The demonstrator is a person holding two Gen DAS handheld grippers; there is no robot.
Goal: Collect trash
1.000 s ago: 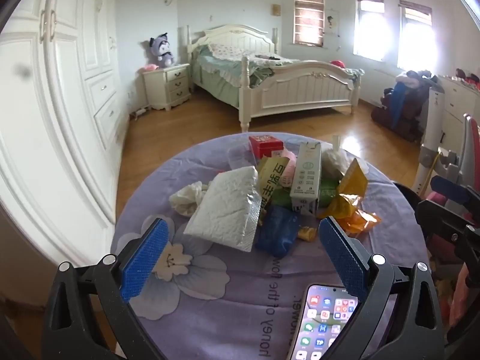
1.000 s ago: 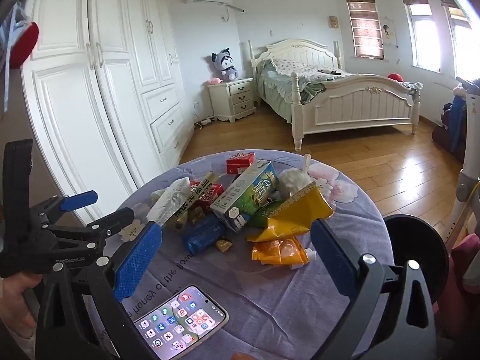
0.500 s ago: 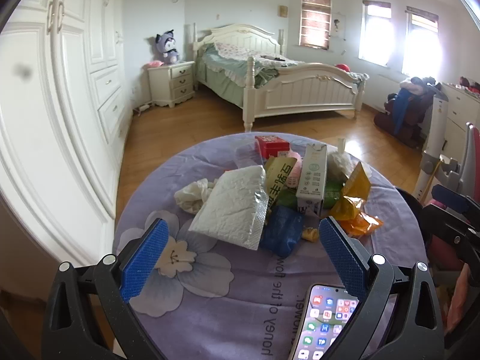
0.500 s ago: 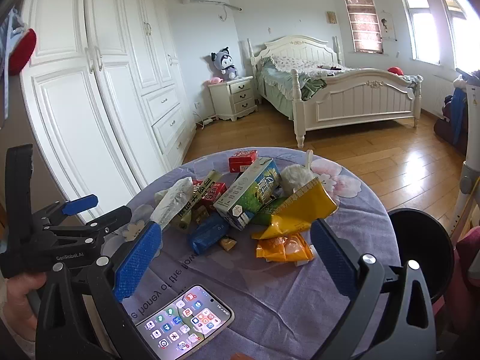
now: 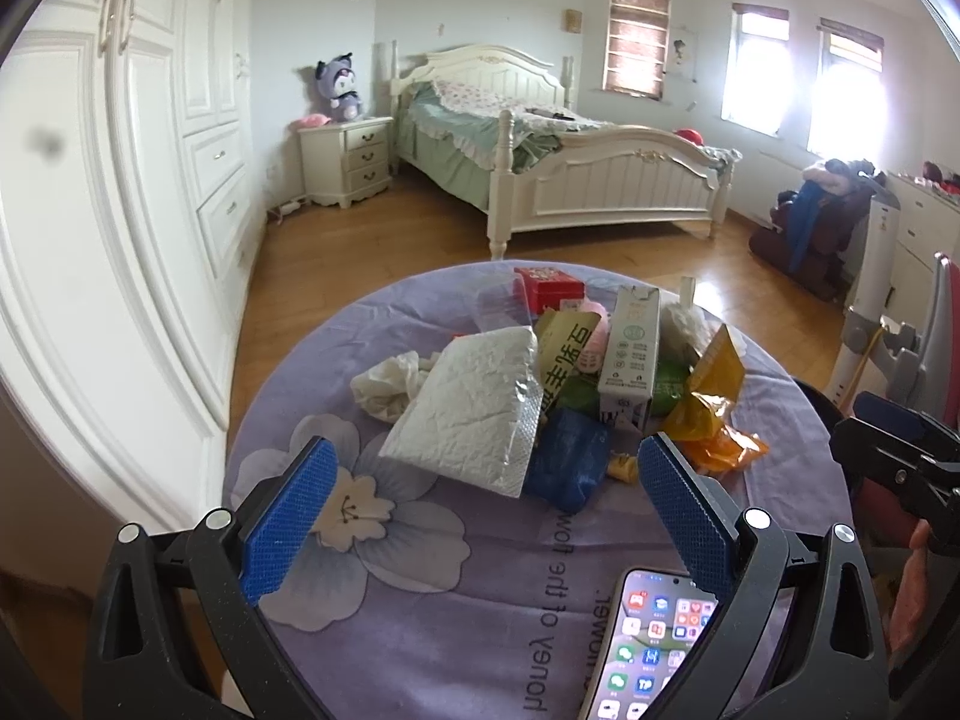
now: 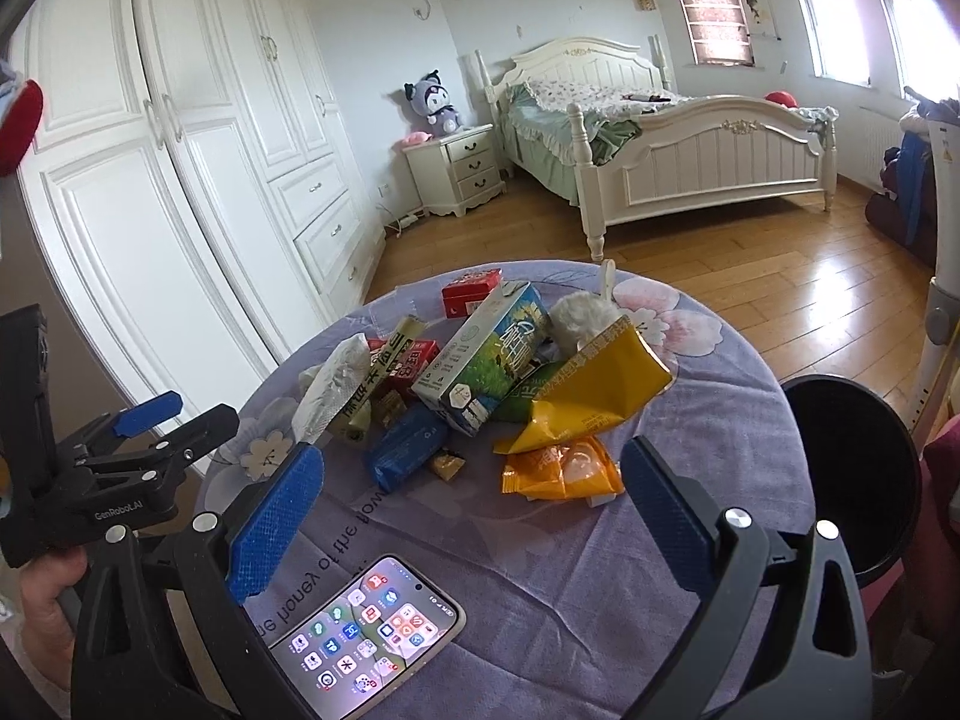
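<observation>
The trash pile (image 6: 480, 384) lies mid-table (image 6: 690, 540); the phone (image 6: 366, 636) lies nearer than it, the bin (image 6: 852, 468) right of it

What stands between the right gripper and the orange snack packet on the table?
Nothing visible. The open right gripper faces the orange snack packet across bare purple floral tablecloth; the lit smartphone lies nearer, left.

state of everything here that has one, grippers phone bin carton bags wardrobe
left hand-held gripper: open, empty
right hand-held gripper: open, empty
phone: screen on, lying face up
black bin: open, inside too dark to tell
milk carton: lying on its side
yellow snack bag: torn open, crumpled
wardrobe doors: closed
</observation>
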